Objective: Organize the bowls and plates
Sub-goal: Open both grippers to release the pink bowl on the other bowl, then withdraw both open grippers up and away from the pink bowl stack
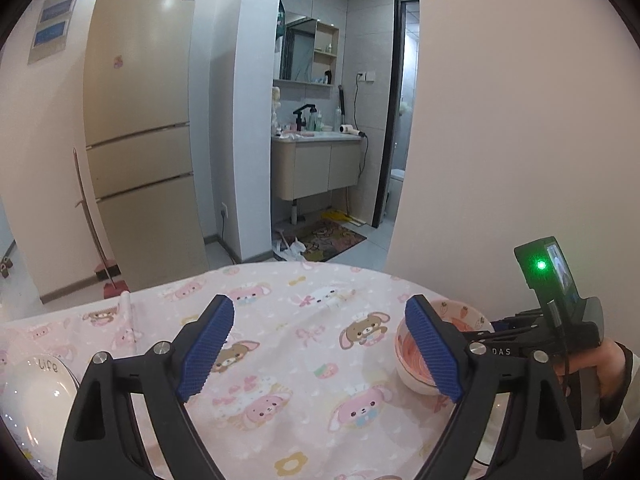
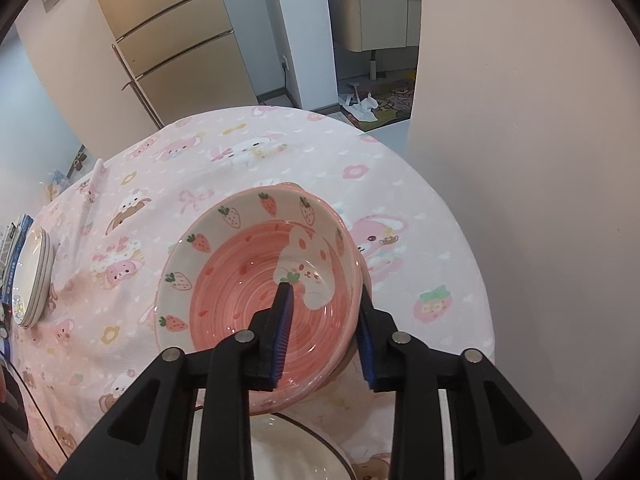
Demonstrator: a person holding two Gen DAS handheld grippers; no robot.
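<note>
My right gripper [image 2: 325, 326] is shut on the near rim of a pink strawberry bowl [image 2: 248, 280], one pad inside and one outside, holding it tilted just over the pink cartoon tablecloth [image 2: 224, 148]. The same bowl shows in the left wrist view [image 1: 460, 324], with the right gripper behind it. My left gripper [image 1: 320, 344] is open and empty above the cloth. A white plate with a dark rim line [image 2: 304, 452] lies below the right gripper. A stack of white plates [image 2: 34, 276] sits at the table's left edge; its top plate, lettered "Life" [image 1: 36, 396], lies left of my left gripper.
The round table stands against a pink wall [image 2: 520, 160] on the right. A beige fridge [image 1: 140, 120] and a bathroom vanity [image 1: 316, 164] stand beyond the table's far edge. Books or boxes [image 2: 10, 256] lie beside the plate stack.
</note>
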